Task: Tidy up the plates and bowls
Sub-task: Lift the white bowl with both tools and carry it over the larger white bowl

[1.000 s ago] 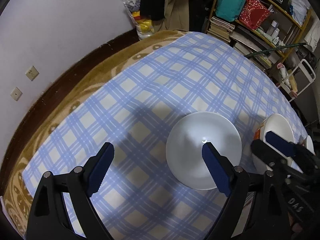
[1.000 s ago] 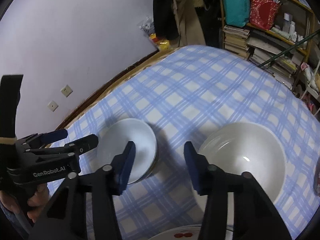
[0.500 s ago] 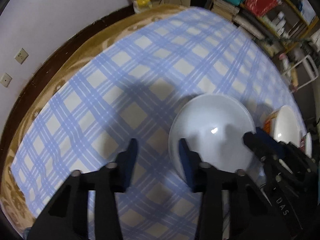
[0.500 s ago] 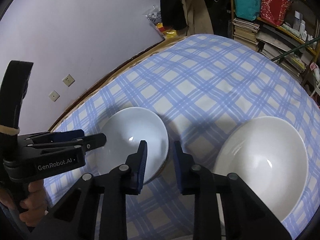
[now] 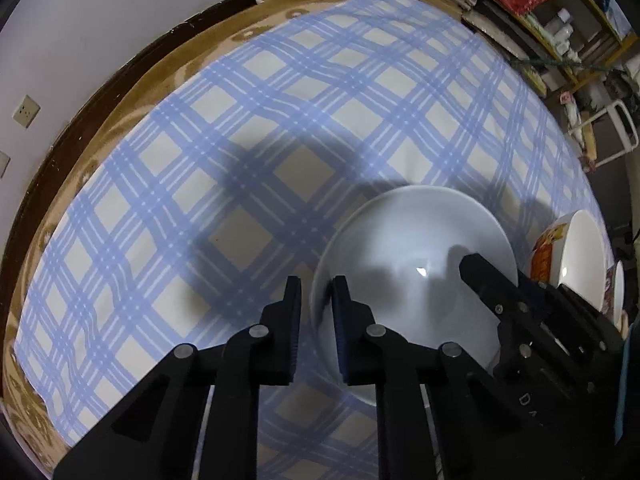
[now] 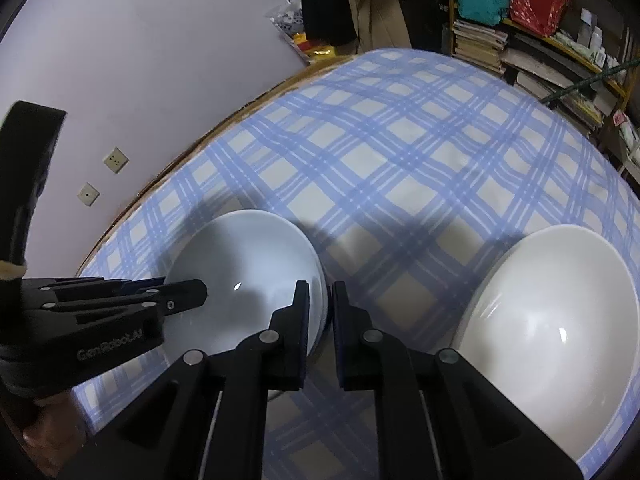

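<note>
On the left half of the counter (image 5: 280, 128), draped in a blue-and-cream plaid cloth (image 6: 400, 152), sat a white plate (image 5: 412, 248), round, shallow and glossy, with one small glint of light near its middle. The left tool (image 5: 316, 312) had its two black fingers drawn narrow over the plate's left rim, one finger outside the edge and one inside; whether the pads actually pressed the rim could not be told. From the right wrist view the same plate (image 6: 248, 276) looked thick at its right edge, perhaps more than one piece stacked, though that was not clear. The right tool (image 6: 320, 316) stood narrow in the same way over the plate's right rim, its left finger above the plate and its right finger just outside it; contact was again unclear. The left tool's body (image 6: 120, 312), matte black plastic with raised lettering, reached in over the plate's opposite side.

Farther right lay a large white bowl (image 6: 548, 332), smooth, deep and shiny, well apart from the plate. In the left wrist view a bowl with a red and yellow printed wall (image 5: 568, 256) showed at the right edge, just beside the right tool's body (image 5: 532, 320).
</note>
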